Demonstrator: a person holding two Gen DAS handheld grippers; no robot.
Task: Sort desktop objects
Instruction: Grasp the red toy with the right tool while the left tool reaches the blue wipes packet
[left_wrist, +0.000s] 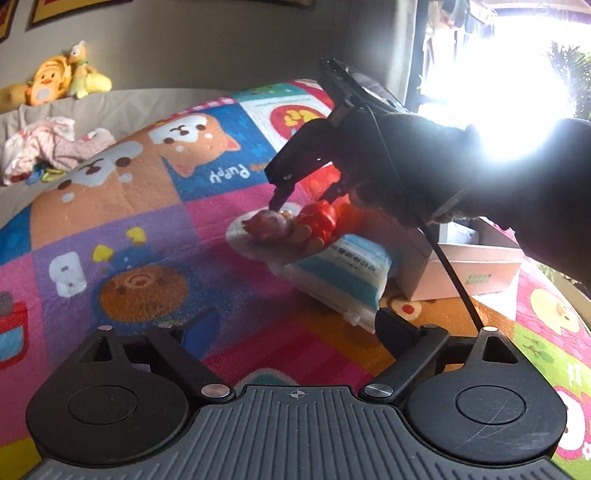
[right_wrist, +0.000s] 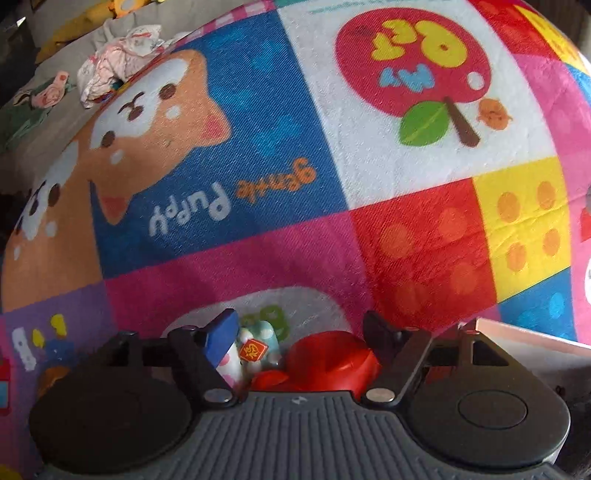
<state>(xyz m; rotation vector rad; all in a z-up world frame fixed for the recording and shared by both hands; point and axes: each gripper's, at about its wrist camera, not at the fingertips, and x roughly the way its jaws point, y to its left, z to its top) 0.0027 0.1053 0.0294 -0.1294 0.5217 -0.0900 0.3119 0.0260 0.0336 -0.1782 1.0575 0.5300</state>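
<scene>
Right tongs (left_wrist: 301, 195) are spread apart, pointing down over a red plastic toy (right_wrist: 332, 363) and a little cat figurine (right_wrist: 255, 349), not clamping either. Left tongs (left_wrist: 284, 328) sit wide apart with nothing in them. Toys lie on the patchwork cartoon mat (left_wrist: 155, 236), next to a tissue pack (left_wrist: 347, 273) and cardboard box (left_wrist: 476, 269).

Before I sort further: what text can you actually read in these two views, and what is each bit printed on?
"gentle Puppy": upside down on the play mat's blue square.
"MY PET": upside down on the mat's red apple.
Red tag on the small figurine: one gold character, unreadable.
Blue-and-white packet: print too blurred.
Box: green print too small.
</scene>
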